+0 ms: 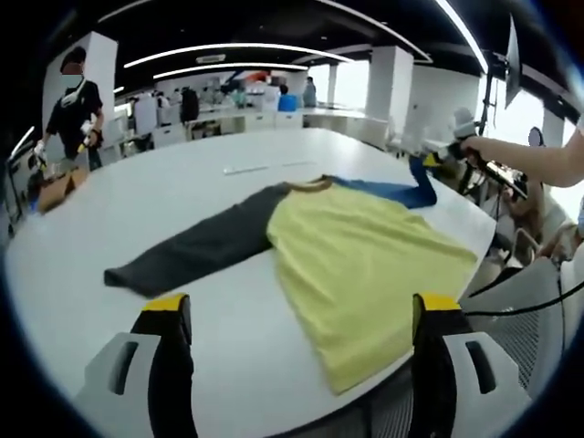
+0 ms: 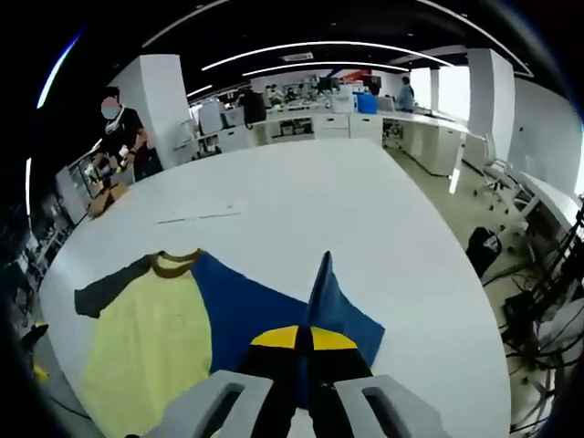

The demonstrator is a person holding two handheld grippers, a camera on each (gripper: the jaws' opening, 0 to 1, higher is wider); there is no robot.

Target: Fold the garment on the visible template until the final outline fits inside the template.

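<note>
A shirt with a yellow body [image 1: 365, 265], a dark grey sleeve [image 1: 192, 251] and a brown collar [image 1: 310, 184] lies flat on the white table [image 1: 164, 182]. My left gripper [image 1: 303, 310] hovers open over the shirt's near hem, its yellow-tipped jaws wide apart. Across the table, my right gripper [image 1: 429, 162], held by a person's hand, is shut on the blue sleeve [image 1: 401, 192] and lifts its end. In the right gripper view, my right gripper [image 2: 306, 342] pinches the blue sleeve [image 2: 319, 283], which rises in a peak beside the yellow body [image 2: 151, 338].
A thin pale strip [image 1: 260, 167] lies on the table beyond the collar. Another person [image 1: 73, 109] stands at the far left by a cardboard box [image 1: 57, 187]. A mesh chair [image 1: 529, 310] and cables sit off the table's right edge. Desks fill the background.
</note>
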